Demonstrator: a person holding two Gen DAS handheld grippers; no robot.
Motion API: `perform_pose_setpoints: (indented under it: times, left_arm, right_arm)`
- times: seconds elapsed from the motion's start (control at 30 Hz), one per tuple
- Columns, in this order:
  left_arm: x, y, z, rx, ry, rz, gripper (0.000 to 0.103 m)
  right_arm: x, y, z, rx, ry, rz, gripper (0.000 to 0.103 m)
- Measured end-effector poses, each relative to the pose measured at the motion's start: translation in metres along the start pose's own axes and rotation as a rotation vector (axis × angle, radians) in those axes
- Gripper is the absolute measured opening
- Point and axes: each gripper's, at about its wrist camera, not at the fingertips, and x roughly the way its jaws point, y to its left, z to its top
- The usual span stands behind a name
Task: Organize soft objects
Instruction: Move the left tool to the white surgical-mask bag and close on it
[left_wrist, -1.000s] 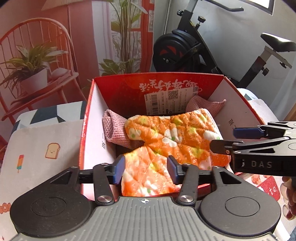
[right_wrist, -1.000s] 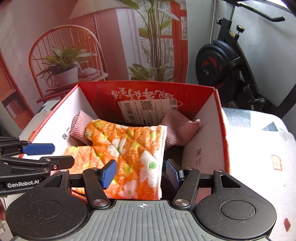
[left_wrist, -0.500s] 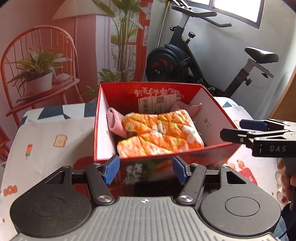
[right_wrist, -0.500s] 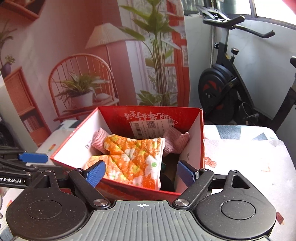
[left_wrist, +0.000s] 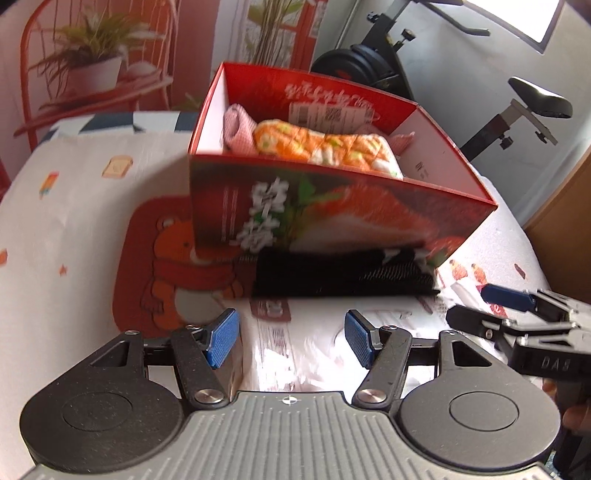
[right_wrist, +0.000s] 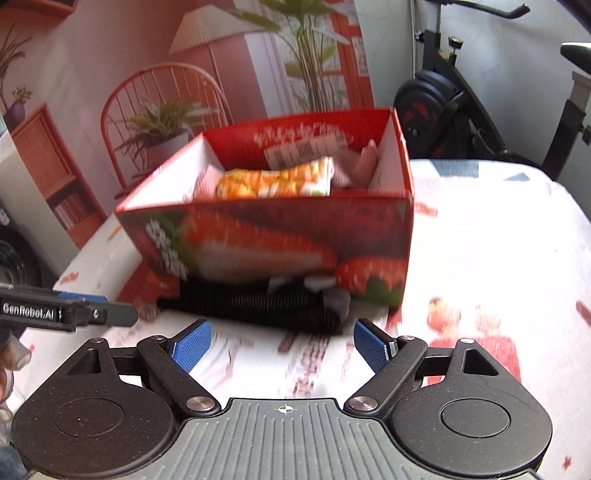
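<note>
Orange quilted cloth (left_wrist: 325, 147) in red box (left_wrist: 332, 225); black cloth (left_wrist: 343, 275) outside.

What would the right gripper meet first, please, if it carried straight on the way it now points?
Probably the black knitted cloth lying on the table against the red box. The right gripper, jaws open and empty, points down toward it; depth is hard to judge.

Patterned tablecloth (left_wrist: 66, 206), red box (left_wrist: 332, 218), black cloth (left_wrist: 343, 277)

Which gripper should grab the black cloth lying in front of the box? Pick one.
Right, probably. The black cloth lies just ahead of the open right gripper, nearly centred; it sits further from the left gripper.
</note>
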Motion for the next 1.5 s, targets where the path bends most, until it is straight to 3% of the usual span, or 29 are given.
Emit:
perform_pose_setpoints:
  times: [0.33, 0.63, 1.3, 1.5]
  left_arm:
    - [0.011, 0.012, -0.037, -0.096, 0.024, -0.01, 0.065]
    - [0.017, 0.009, -0.053, -0.075, 0.026, -0.024, 0.065]
    - [0.025, 0.016, -0.062, -0.107, 0.037, -0.054, 0.071]
    - [0.026, 0.016, -0.063, -0.102, 0.041, -0.058, 0.071]
  right_arm:
    - [0.006, -0.003, -0.034, 0.044, 0.058, 0.003, 0.082]
    - [0.01, -0.001, -0.043, 0.006, 0.065, -0.012, 0.088]
    - [-0.003, -0.021, -0.01, 0.008, -0.046, -0.057, 0.08]
    - [0.008, -0.038, -0.003, 0.042, -0.023, -0.073, 0.08]
